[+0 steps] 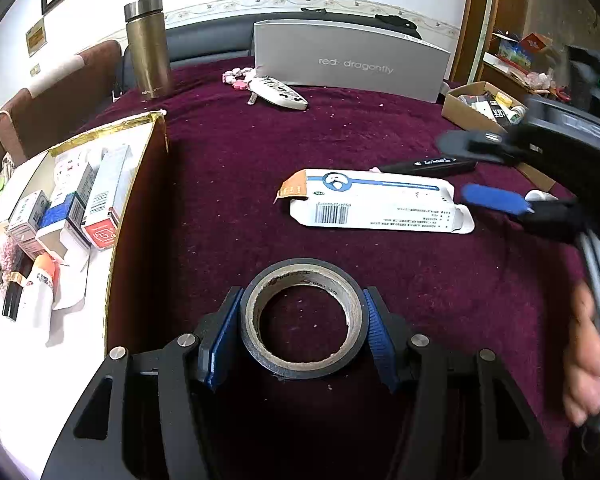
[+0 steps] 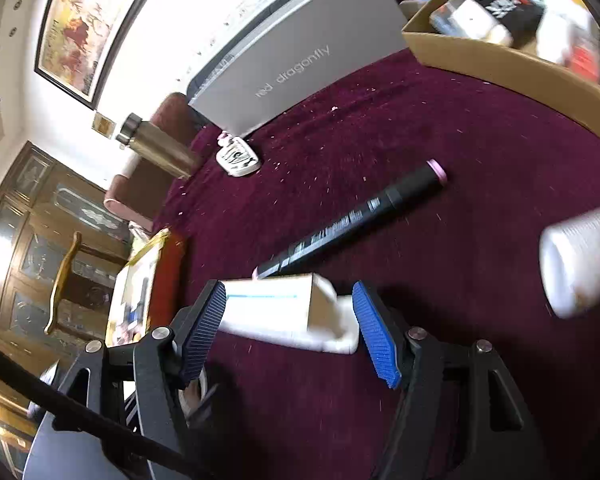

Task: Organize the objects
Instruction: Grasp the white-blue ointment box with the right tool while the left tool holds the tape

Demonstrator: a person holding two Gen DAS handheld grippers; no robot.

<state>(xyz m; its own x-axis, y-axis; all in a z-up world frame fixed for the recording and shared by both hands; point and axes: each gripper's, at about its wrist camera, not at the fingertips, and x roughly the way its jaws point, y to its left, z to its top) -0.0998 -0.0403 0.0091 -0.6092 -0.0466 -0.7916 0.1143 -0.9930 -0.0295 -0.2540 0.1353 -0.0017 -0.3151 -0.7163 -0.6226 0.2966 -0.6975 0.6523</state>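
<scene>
With several small cartons already in the open box [image 1: 112,216], the left gripper [image 1: 304,320] is clamped on the tape roll [image 1: 304,312] on the tablecloth [image 1: 228,152], while the right gripper [image 2: 288,312] straddles the flattened carton [image 1: 376,204] unclosed, and the marker [image 2: 352,220] remains loose.

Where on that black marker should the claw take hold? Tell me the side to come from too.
Grip the black marker at mid-barrel, across its width, coming down from above. It lies flat on the purple cloth, so only the top and two long sides are free. Its near end touches the white carton, and the pink cap end would probably tip it.
</scene>
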